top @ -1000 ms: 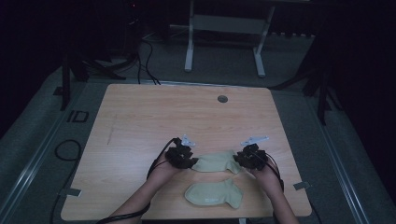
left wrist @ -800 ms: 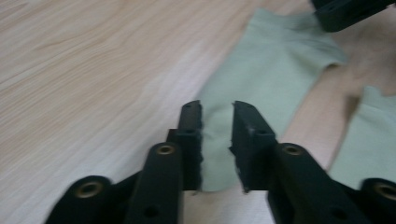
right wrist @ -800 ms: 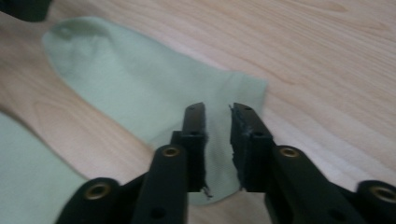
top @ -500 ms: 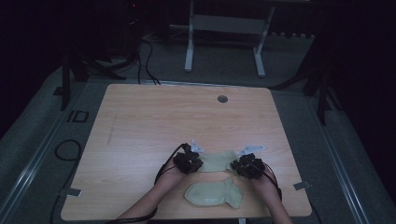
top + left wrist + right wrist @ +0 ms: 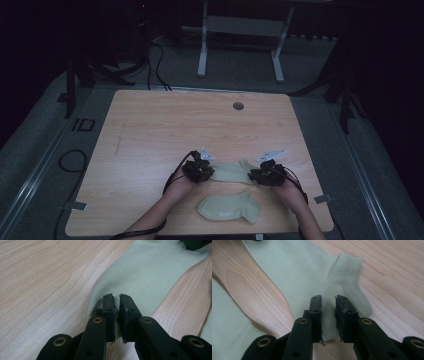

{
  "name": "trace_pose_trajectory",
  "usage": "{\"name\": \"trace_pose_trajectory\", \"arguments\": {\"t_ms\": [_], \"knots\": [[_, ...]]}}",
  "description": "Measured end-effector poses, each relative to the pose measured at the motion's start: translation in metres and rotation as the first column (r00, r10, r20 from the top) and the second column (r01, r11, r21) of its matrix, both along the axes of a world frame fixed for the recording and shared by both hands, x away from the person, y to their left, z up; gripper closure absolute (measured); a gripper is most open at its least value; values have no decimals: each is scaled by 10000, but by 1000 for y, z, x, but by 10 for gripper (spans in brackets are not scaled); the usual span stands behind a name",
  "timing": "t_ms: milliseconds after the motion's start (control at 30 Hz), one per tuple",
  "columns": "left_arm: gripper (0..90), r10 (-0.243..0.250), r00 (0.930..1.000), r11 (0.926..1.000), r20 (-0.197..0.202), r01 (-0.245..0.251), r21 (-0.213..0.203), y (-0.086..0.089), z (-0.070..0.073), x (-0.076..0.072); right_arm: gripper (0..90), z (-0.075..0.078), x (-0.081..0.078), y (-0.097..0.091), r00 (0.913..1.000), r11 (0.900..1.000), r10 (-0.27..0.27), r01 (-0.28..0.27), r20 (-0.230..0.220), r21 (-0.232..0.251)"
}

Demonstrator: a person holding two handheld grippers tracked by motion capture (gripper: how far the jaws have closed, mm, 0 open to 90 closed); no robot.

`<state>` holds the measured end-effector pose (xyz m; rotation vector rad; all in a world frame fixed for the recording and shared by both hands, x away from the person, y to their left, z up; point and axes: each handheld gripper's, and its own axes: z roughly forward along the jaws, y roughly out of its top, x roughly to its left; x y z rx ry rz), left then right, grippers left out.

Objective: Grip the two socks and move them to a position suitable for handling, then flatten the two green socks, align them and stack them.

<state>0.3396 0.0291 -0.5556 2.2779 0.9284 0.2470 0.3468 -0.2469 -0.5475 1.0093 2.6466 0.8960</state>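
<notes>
Both claws have hold of one pale green sock (image 5: 231, 171), one at each end. Low and left of centre in the high view, the left gripper (image 5: 199, 170) bites the sock's left end; in the left gripper view its jaws stand nearly closed, a thin fold of the toe-end fabric (image 5: 140, 277) pinched between them. Right of it, the right gripper (image 5: 267, 175) takes the other end; in the right gripper view its jaws are narrow, with the cloth just beside the ribbed cuff (image 5: 352, 282) caught in the gap. The sock lies flat on the wooden table (image 5: 165, 125), stretched between the two claws, in the lower middle of the high view.

A second sock (image 5: 230, 207) of the same colour lies just below it, near the table's front edge, apart from both grippers and from the first sock.

Judging from this, the step in hand is the grasp on the upper sock's two ends, with the lift not yet begun. The likely aim is to lay it over its mate as a pair. The next move calls for raising both ends together and level, keeping the cloth taut so neither thin pinch slips, then carrying it toward the lower edge of the frame and lining cuff with cuff.
</notes>
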Motion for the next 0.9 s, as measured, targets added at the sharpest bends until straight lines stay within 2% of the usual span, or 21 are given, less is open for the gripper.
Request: {"name": "trace_pose_trajectory", "arguments": {"t_ms": [67, 133, 267, 300, 367, 433, 467, 567, 600, 767, 900], "knots": [[784, -78, 9999, 9999, -100, 77, -143, 0, 1, -1, 700, 1, -1, 3, 10000, 9999, 73, -73, -6, -80], [666, -190, 9998, 9994, -77, 188, -281, 0, 3, -4, 649, 3, -2, 5, 9998, 9998, 186, -186, 30, -105], [451, -348, 9994, 9982, 1, 348, -484, 4, 15, -14, 532, 9, -7, 5, 9997, 9993, 203, -207, 128, 300], [444, -383, 9993, 9981, 59, 385, -489, 6, 19, -18, 519, 12, -10, 5, 9994, 9992, 202, -211, 286, 331], [396, -455, 9990, 9969, -6, 453, -647, 12, 25, -25, 498, 18, -14, 5, 9993, 9985, 182, -199, 332, 510], [394, -473, 9989, 9959, -32, 469, -774, 18, 30, -35, 435, 24, -20, 4, 9980, 9966, -1, -51, 634, 825], [380, -478, 9989, 9954, -28, 474, -832, 21, 33, -41, 438, 27, -24, 2, 9977, 9948, -62, -7, 671, 1022], [372, -550, 9984, 9942, -122, 537, -929, 26, 39, -57, 416, 33, -38, -2, 9986, 9901, -111, 37, 518, 1405], [368, -576, 9982, 9953, -189, 559, -795, 27, 40, -61, 416, 33, -44, -3, 9989, 9894, 73, -139, 462, 1442], [368, -852, 9956, 9958, -397, 837, -369, 25, 33, -81, 421, 28, -67, -5, 9987, 9969, 269, -300, 429, 732], [380, -936, 9942, 9955, -526, 926, -210, 25, 23, -92, 426, 19, -83, -9, 9998, 9983, 103, -113, 174, 566]]}}
